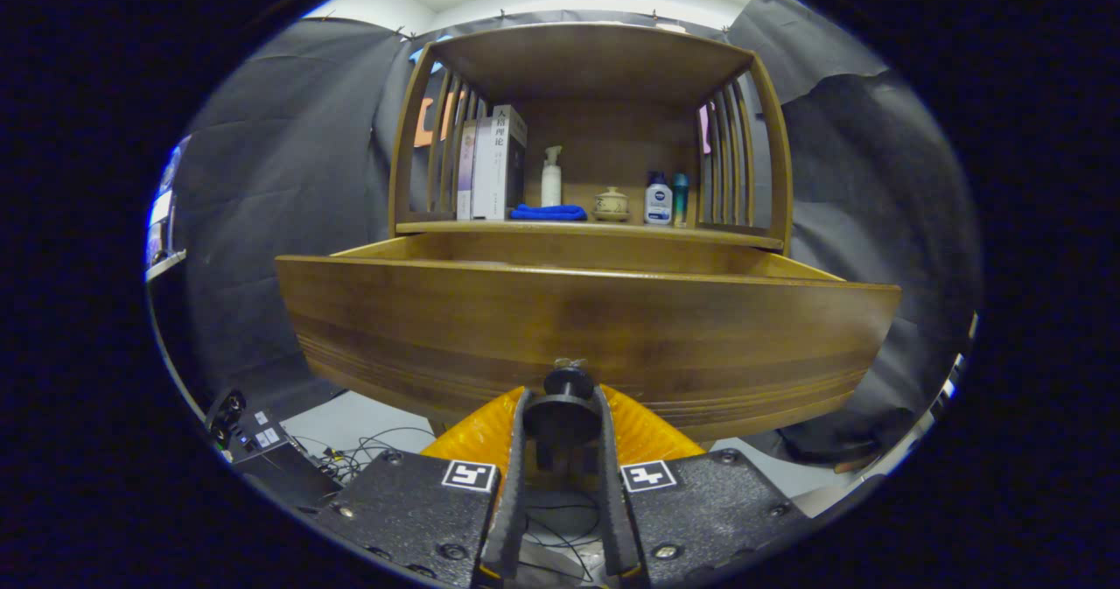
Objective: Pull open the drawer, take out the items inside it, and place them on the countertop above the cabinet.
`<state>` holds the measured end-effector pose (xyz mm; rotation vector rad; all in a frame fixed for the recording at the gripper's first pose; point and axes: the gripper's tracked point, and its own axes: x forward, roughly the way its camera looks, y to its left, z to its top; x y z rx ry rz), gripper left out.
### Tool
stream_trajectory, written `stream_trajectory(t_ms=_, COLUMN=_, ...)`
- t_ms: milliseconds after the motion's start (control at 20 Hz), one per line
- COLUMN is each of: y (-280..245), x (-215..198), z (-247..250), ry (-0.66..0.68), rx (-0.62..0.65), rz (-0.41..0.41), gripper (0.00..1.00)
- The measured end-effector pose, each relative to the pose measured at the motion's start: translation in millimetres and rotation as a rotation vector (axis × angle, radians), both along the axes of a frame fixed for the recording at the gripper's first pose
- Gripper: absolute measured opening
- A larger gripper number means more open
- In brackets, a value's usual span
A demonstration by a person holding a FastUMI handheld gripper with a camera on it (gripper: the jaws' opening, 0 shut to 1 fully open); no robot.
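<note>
I had the gripper (561, 414) closed on the drawer knob (567, 385) — both fingers (518, 449) pressed against its dark round flange, the knob sitting right between the tips at the lower middle of the drawer front (586, 335). The drawer (604, 261) was already pulled well out from the cabinet (586, 125); I could see its inner side walls and back panel over the front edge, but the floor of the drawer was hidden behind the front panel, so I couldn't tell what items lay inside. My read: the pull step was at or near its end. To finish it well I'd have kept the pull straight back along the drawer's travel, no twist or lift on the knob, and stopped before the drawer ran off its guides — then released cleanly and raised the gripper above the front edge to look down in. The countertop (490, 227) sat just beyond and above the drawer opening, well past the fingers, already carrying books (494, 164), a pump bottle (551, 178), a folded blue cloth (548, 213), a small lidded pot (611, 204) and two more bottles (658, 199). Free space looked tight near the middle, so placement would need care.
</note>
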<state>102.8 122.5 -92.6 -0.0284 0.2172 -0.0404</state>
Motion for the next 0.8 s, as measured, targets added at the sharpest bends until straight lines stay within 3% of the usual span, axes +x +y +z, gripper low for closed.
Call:
stream_trajectory(t_ms=150, y=-2, x=-3, z=2, ry=0.012, rx=-0.037, rz=0.015, gripper=0.48)
stream_trajectory(t_ms=300, y=-3, x=-9, z=42, ry=-0.093, rx=-0.076, rz=0.017, gripper=0.83)
stream_trajectory(t_ms=500, y=4, x=-13, z=123, ry=-0.202, rx=-0.075, rz=0.035, gripper=0.83)
stream_trajectory(t_ms=650, y=-2, x=13, z=159, ry=-0.151, rx=-0.073, rz=0.046, gripper=0.84)
stream_trajectory(t_ms=800, y=-1, x=48, z=158, ry=-0.001, rx=-0.09, rz=0.067, gripper=0.84)
